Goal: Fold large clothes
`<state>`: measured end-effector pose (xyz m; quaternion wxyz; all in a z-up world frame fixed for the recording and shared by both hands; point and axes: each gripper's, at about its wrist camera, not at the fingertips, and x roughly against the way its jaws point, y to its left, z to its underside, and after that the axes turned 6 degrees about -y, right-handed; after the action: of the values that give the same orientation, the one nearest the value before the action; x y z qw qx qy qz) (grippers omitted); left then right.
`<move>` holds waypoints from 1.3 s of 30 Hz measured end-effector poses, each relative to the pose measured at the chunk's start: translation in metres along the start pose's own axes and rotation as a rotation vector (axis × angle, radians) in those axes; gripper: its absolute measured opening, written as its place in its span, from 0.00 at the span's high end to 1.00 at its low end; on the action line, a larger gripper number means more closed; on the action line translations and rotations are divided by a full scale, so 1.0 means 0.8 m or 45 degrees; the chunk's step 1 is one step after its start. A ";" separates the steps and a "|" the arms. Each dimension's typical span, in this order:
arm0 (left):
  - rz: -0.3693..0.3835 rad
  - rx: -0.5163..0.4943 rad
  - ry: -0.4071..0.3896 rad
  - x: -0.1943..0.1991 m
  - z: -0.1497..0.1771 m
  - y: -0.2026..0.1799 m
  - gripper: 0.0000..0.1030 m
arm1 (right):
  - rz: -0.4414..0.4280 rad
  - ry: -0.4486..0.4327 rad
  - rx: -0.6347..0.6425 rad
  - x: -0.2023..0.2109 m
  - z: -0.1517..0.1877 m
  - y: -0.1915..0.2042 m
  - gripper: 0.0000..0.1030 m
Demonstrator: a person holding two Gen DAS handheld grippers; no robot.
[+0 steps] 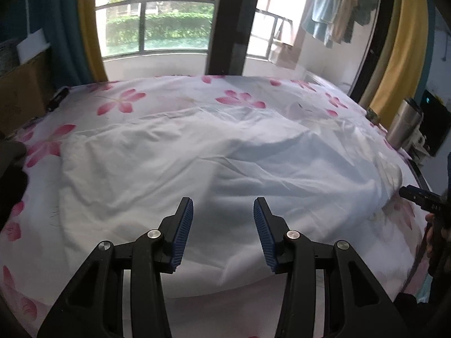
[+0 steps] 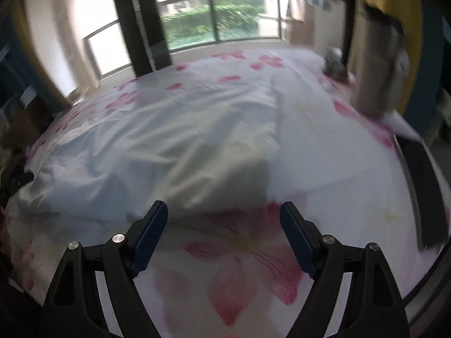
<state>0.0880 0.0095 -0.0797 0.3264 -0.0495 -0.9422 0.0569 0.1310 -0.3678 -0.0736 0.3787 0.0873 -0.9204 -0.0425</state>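
Note:
A large white and pale blue garment point(image 1: 197, 155) lies crumpled and spread over a bed with a pink-flowered sheet point(image 1: 121, 101). My left gripper point(image 1: 223, 201) hovers open above the garment's near part, with nothing between its blue pads. Part of my right gripper point(image 1: 414, 194) shows at the right edge of the left wrist view, beside the garment's right side. In the blurred right wrist view, my right gripper point(image 2: 223, 205) stands wide open over a big pink flower on the sheet point(image 2: 245, 253). The garment's edge point(image 2: 169, 146) lies just beyond its fingertips, apart from them.
A steel flask point(image 1: 403, 126) stands at the bed's right edge, blurred in the right wrist view point(image 2: 377, 70). A dark flat object point(image 2: 420, 186) lies along the bed's right side. A cardboard box point(image 1: 19, 95) sits to the left. Windows and a balcony lie beyond.

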 end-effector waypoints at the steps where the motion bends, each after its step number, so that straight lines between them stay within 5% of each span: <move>1: 0.002 -0.006 0.004 -0.001 0.000 -0.002 0.54 | -0.001 0.008 -0.026 -0.002 0.002 -0.006 0.21; 21: 0.043 -0.114 -0.067 -0.055 -0.075 -0.052 0.54 | -0.267 -0.001 -0.323 -0.071 -0.045 0.004 0.07; 29: 0.024 -0.135 0.144 -0.136 -0.056 -0.063 0.54 | -0.399 0.034 -0.407 -0.088 -0.059 0.010 0.07; 34: -0.004 -0.097 0.115 -0.134 -0.051 -0.062 0.54 | -0.456 -0.001 -0.488 -0.092 -0.054 0.016 0.06; 39: -0.004 -0.086 0.122 -0.133 -0.051 -0.062 0.54 | -0.500 0.024 -0.382 -0.109 -0.061 0.061 0.12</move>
<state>0.1941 -0.0500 -0.1058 0.3695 -0.0617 -0.9269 0.0220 0.2198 -0.3038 -0.0923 0.3805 0.2079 -0.8656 -0.2506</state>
